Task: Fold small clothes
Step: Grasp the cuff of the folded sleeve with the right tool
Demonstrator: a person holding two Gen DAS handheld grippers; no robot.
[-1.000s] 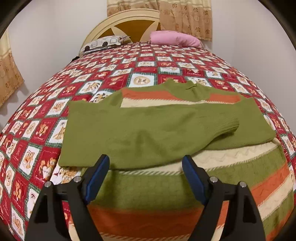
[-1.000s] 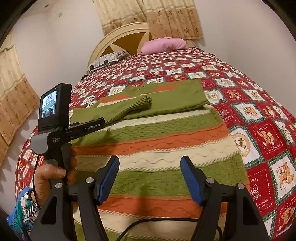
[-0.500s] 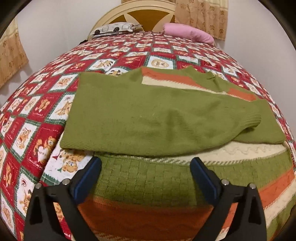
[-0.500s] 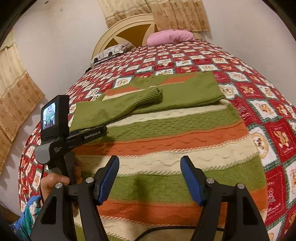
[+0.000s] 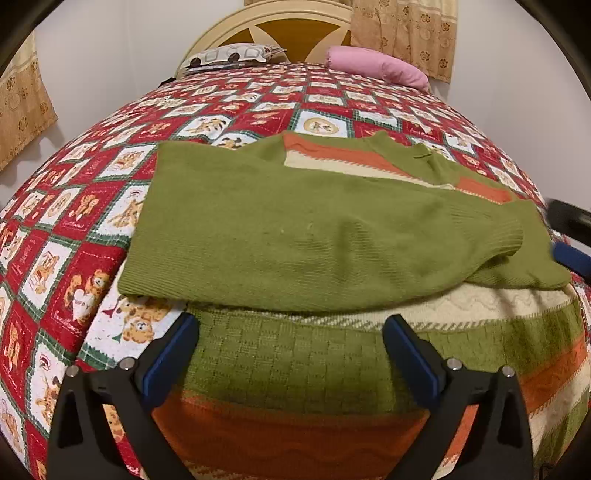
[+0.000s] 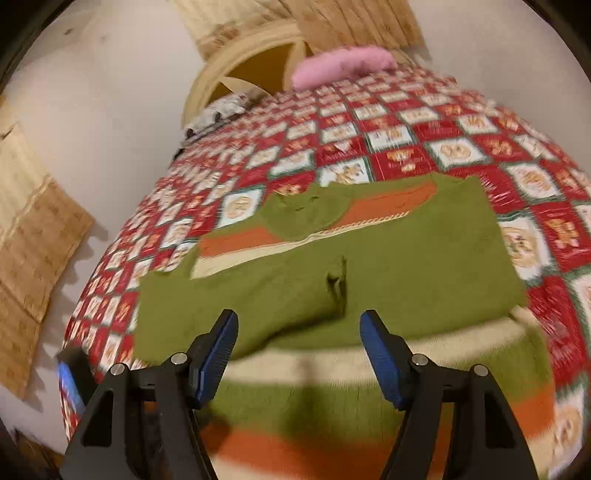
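Observation:
A knitted sweater (image 5: 295,362) with green, orange and cream stripes lies flat on the bed. Its green sleeve (image 5: 295,229) is folded across the chest, with the cuff (image 6: 336,284) near the middle. My left gripper (image 5: 290,325) hovers low over the sweater's left side below the folded sleeve; its jaws are opening and the pads press on nothing. My right gripper (image 6: 299,319) stands open above the cream stripe just below the cuff, holding nothing. The right wrist view is blurred. The right gripper's blue finger (image 5: 569,254) shows at the left wrist view's right edge.
A red patchwork quilt (image 5: 74,258) covers the bed. A pink pillow (image 5: 376,66) and a patterned pillow (image 5: 229,55) lie by the cream headboard (image 5: 295,22). Tan curtains (image 6: 33,251) hang on the left wall. The left gripper's body (image 6: 70,376) sits at the right view's lower left.
My left gripper's jaws have spread wider and it has sunk closer to the sweater. My right gripper has swept up the sweater toward the folded sleeves; the left gripper has slid to its view's edge.

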